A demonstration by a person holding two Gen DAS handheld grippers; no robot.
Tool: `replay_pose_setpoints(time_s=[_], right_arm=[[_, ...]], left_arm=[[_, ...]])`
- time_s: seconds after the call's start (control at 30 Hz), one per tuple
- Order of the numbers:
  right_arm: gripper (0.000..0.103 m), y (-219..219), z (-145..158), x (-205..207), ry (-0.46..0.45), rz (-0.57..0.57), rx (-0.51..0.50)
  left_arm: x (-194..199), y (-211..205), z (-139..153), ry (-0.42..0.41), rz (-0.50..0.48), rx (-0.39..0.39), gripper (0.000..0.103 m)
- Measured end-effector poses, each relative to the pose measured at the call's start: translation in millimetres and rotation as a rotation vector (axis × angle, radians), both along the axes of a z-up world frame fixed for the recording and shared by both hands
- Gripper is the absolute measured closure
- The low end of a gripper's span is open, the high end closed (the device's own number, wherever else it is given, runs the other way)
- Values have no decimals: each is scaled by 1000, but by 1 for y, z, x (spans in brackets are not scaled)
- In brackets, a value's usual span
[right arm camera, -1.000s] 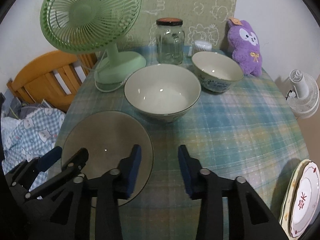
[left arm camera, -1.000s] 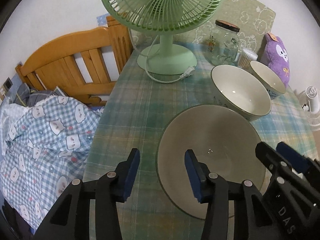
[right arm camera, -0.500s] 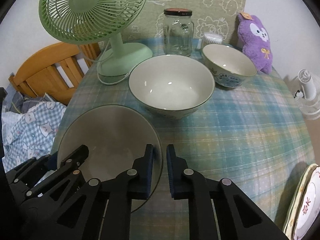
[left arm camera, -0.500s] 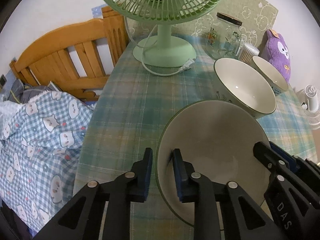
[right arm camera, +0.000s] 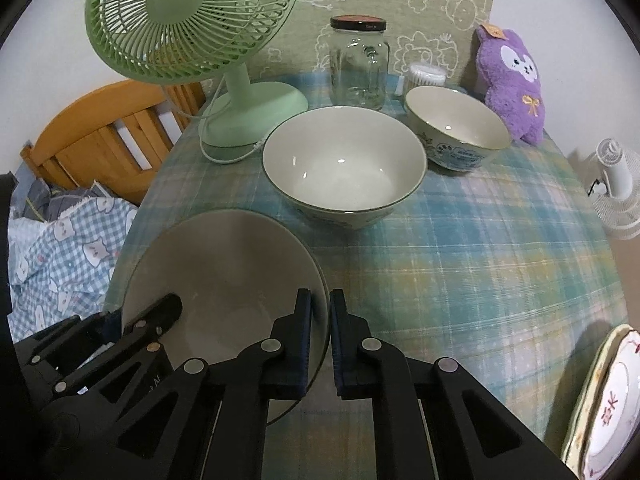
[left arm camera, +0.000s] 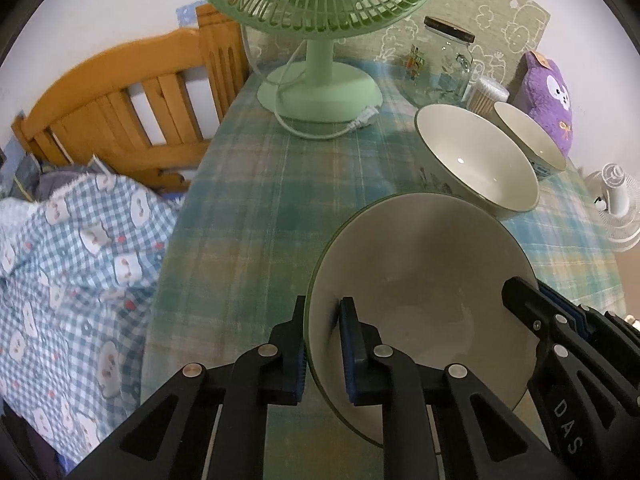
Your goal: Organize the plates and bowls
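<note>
A large cream bowl [left arm camera: 420, 280] [right arm camera: 224, 272] with a thin green rim sits at the near edge of the checked tablecloth [right arm camera: 460, 264]. My left gripper [left arm camera: 322, 308] is shut on its left rim, one pad inside and one outside. My right gripper [right arm camera: 320, 300] is shut on its right rim in the same way. Each gripper shows in the other's view, the right gripper [left arm camera: 528, 292] and the left gripper [right arm camera: 160, 308]. Behind stands a medium cream bowl [right arm camera: 344, 164], then a smaller bowl [right arm camera: 456, 124] with blue patterns. Stacked patterned plates [right arm camera: 600, 412] lie at the lower right.
A green desk fan [right arm camera: 192, 20] with its cord, a glass jar [right arm camera: 358, 64], a tub of cotton swabs [right arm camera: 428, 74] and a purple plush [right arm camera: 512, 84] line the back. A wooden headboard [left arm camera: 120, 92] and checked bedding [left arm camera: 72, 260] lie left. A small white fan [right arm camera: 616, 192] stands right.
Both grippers went from open to shut, each closing on one side of the large bowl's rim. Both views now look slightly more steeply down on the bowl.
</note>
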State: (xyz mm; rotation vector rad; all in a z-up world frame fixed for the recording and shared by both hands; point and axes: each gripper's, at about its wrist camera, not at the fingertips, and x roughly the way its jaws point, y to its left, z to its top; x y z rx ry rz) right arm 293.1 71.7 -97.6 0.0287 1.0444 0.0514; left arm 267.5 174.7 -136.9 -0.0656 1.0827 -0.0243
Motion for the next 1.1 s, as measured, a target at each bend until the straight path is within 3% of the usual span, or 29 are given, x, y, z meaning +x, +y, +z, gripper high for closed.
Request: replay_pose_setpoints(time_s=[1.1], right_arm=[[91, -98, 66, -96, -70, -48, -16]], left_arm=[[-85, -97, 59, -99, -107, 40, 92]])
